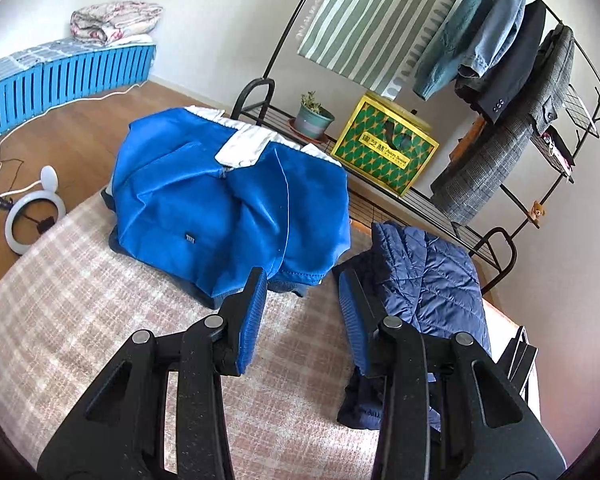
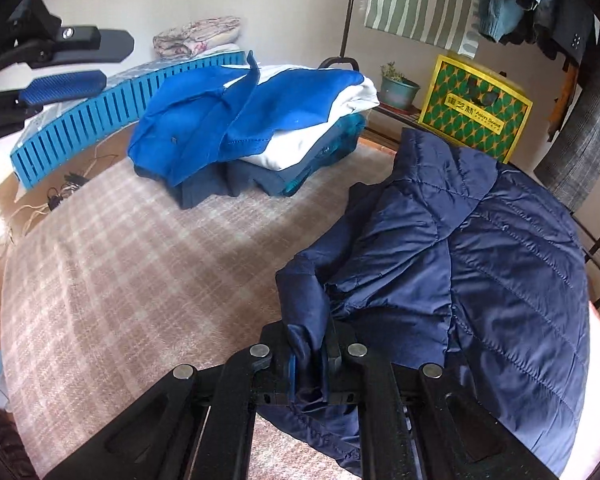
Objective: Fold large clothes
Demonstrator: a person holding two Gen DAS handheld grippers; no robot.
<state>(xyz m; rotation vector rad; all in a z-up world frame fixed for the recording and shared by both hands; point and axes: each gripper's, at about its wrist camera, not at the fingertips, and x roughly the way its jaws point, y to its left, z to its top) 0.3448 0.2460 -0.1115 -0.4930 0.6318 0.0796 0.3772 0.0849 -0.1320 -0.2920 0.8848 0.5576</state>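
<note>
A navy quilted puffer jacket lies bunched on the right of the plaid-covered table. My right gripper is shut on a fold of its navy fabric at the near edge. The jacket also shows in the left wrist view. My left gripper is open and empty, held above the table between the jacket and a stack of folded clothes topped by a bright blue and white garment. The left gripper shows at the top left of the right wrist view.
The folded stack sits at the table's far side. Behind it stands a black metal rack with hanging jackets, a potted plant and a yellow-green box. A blue slatted bed, cables and a ring lamp are at the left.
</note>
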